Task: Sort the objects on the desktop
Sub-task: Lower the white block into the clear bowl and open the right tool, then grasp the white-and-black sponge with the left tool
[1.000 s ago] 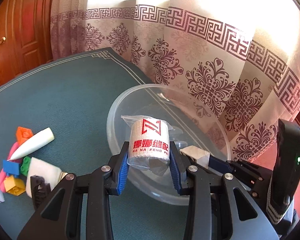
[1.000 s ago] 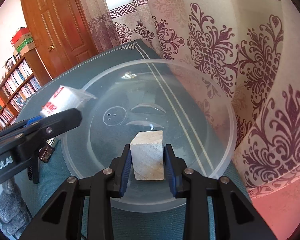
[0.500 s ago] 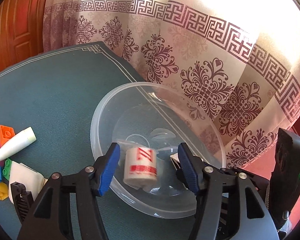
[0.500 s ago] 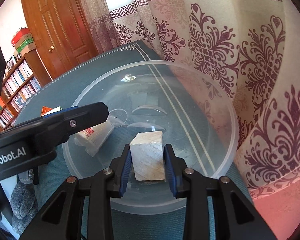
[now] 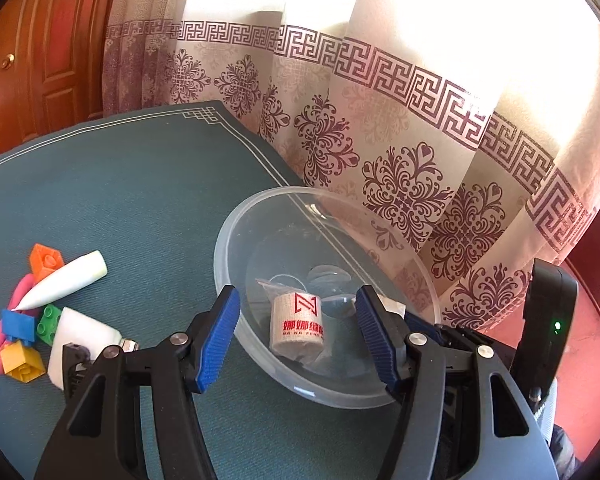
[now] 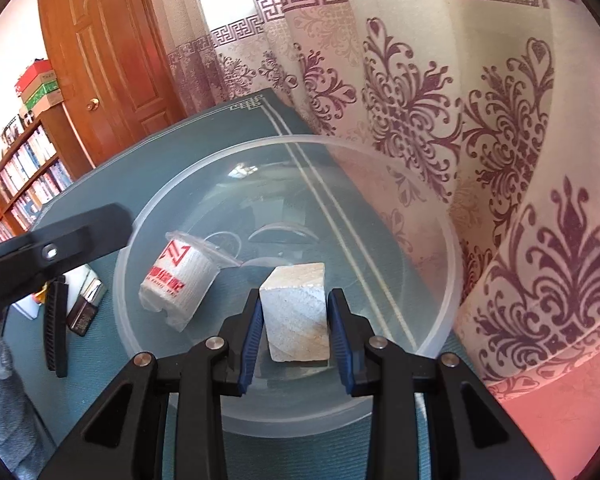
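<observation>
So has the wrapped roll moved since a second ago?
Yes. The wrapped roll has dropped from the left tongs, whose jaws just opened, onto the floor of the clear bowl.

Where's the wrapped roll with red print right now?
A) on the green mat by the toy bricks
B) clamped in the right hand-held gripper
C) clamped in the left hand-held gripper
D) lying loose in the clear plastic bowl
D: the wrapped roll lies inside the clear plastic bowl, clear of the open pads of the left hand-held gripper; the right hand-held gripper is shut on a pale stone block.
</observation>
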The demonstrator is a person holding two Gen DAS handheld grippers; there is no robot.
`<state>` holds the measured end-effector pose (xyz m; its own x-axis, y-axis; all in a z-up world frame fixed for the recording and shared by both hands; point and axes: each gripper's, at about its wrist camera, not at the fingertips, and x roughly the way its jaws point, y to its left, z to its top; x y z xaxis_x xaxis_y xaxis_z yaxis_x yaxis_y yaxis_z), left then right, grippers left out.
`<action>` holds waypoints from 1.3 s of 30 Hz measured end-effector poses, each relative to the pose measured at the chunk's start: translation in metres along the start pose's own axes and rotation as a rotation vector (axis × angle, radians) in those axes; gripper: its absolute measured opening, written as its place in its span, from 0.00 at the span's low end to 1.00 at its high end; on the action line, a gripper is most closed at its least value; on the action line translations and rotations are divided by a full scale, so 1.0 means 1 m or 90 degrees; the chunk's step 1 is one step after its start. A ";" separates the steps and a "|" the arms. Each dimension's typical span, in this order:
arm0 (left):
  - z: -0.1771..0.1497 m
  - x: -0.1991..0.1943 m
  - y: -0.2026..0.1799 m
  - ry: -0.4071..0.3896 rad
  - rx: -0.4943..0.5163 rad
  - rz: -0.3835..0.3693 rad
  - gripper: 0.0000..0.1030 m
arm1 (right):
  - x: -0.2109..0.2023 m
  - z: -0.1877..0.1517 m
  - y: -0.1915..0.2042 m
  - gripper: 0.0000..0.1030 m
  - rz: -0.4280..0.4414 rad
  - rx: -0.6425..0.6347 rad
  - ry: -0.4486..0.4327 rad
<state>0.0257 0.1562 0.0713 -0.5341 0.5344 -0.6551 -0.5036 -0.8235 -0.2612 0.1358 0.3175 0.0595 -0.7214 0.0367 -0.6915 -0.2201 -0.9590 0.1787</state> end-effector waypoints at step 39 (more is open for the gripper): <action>-0.051 -0.072 0.095 -0.030 -0.116 0.107 0.62 | -0.044 -0.015 0.062 0.73 0.054 -0.008 -0.074</action>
<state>0.0509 0.0302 0.0574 -0.6339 0.3913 -0.6671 -0.2763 -0.9202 -0.2773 0.1636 0.2525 0.0905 -0.8085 -0.0123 -0.5884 -0.1483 -0.9633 0.2239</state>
